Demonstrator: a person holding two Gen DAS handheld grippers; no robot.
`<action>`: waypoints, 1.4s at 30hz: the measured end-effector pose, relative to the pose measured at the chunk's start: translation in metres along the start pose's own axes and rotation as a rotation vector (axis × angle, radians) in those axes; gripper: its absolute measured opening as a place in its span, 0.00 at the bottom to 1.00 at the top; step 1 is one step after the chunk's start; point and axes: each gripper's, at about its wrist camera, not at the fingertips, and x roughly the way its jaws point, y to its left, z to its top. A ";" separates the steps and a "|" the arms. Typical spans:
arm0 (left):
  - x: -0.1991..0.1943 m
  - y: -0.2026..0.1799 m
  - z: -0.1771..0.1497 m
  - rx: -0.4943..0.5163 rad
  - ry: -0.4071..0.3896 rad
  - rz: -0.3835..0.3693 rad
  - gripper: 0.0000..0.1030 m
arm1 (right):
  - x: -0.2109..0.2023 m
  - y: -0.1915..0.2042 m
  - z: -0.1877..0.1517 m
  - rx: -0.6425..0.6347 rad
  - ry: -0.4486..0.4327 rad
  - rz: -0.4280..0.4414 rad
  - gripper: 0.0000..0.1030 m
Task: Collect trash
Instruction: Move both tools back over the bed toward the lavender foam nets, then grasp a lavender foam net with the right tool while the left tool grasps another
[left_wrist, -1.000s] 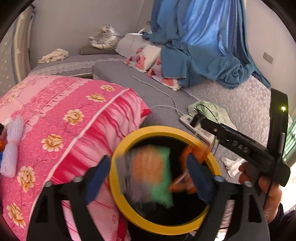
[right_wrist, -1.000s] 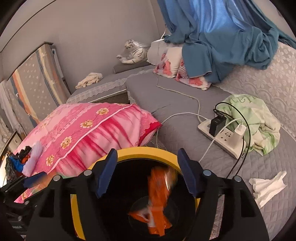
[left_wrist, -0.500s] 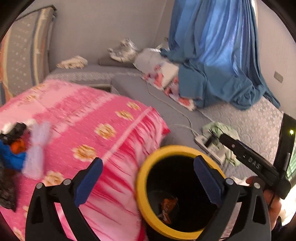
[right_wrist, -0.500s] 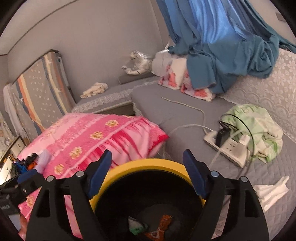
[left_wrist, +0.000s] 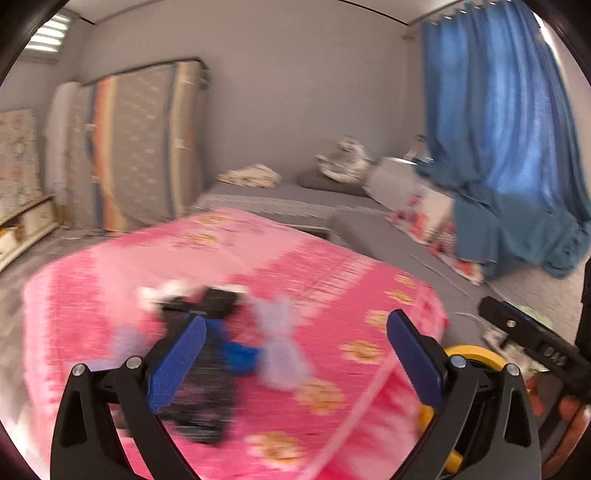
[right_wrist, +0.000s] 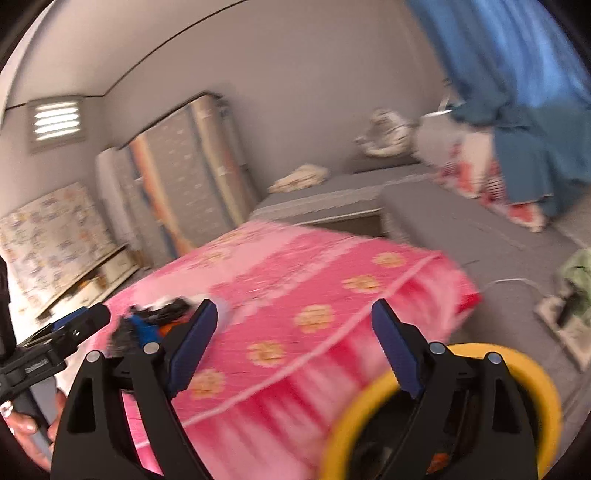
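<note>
Both jaws wide, empty. Aim left gripper (left_wrist: 295, 354) at blurred trash pile (left_wrist: 218, 343), eleven o'clock on pink quilt (left_wrist: 314, 266); slow down, center, then pinch.

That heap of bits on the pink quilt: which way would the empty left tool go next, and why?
Probably forward and down toward the blurry pile of black, blue and pale scraps on the pink quilt. The left gripper is open, holds nothing and frames that pile between its fingers, and the yellow-rimmed bin sits close by to its right.
</note>
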 end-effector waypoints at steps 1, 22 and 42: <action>-0.003 0.011 0.000 -0.005 -0.007 0.028 0.92 | 0.005 0.008 0.001 -0.013 0.008 0.016 0.80; -0.009 0.171 -0.052 -0.104 0.090 0.291 0.92 | 0.114 0.093 -0.049 -0.080 0.377 0.200 0.83; 0.032 0.193 -0.057 -0.091 0.198 0.275 0.92 | 0.171 0.103 -0.031 -0.051 0.417 0.171 0.69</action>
